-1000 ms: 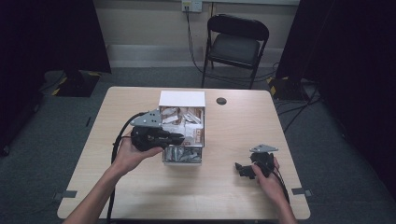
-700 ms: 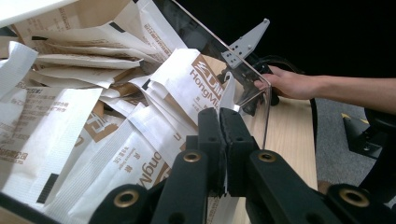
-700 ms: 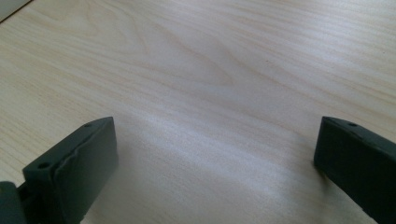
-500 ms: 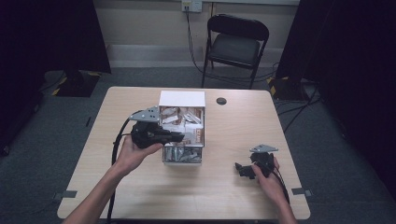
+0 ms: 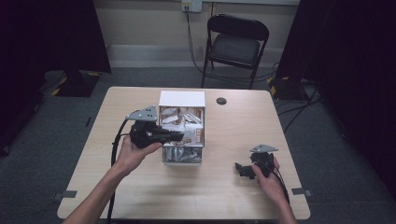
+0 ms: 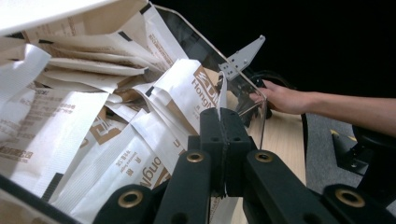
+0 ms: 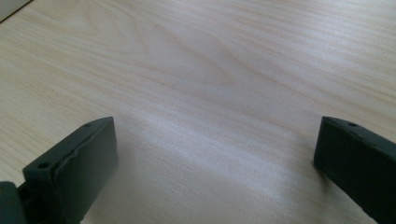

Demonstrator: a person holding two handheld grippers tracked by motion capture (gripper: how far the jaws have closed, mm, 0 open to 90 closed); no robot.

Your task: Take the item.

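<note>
A clear plastic box [image 5: 182, 157] with a white lid part at its far side stands mid-table, packed with several white and brown paper sachets [image 5: 183, 122]. My left gripper [image 5: 180, 136] reaches into the box from the left. In the left gripper view it [image 6: 223, 122] is shut, its jaws pinching the thin edge of one white sachet [image 6: 221, 94] next to the box's clear wall [image 6: 254, 108]. My right gripper [image 5: 241, 169] rests on the table at the front right. In the right gripper view it [image 7: 215, 149] is open over bare wood, with nothing between the jaws.
A small black round disc [image 5: 221, 101] lies on the light wooden table [image 5: 116, 186] behind the box. A black folding chair [image 5: 236, 44] stands beyond the far edge. Cables trail from both grippers toward the near edge.
</note>
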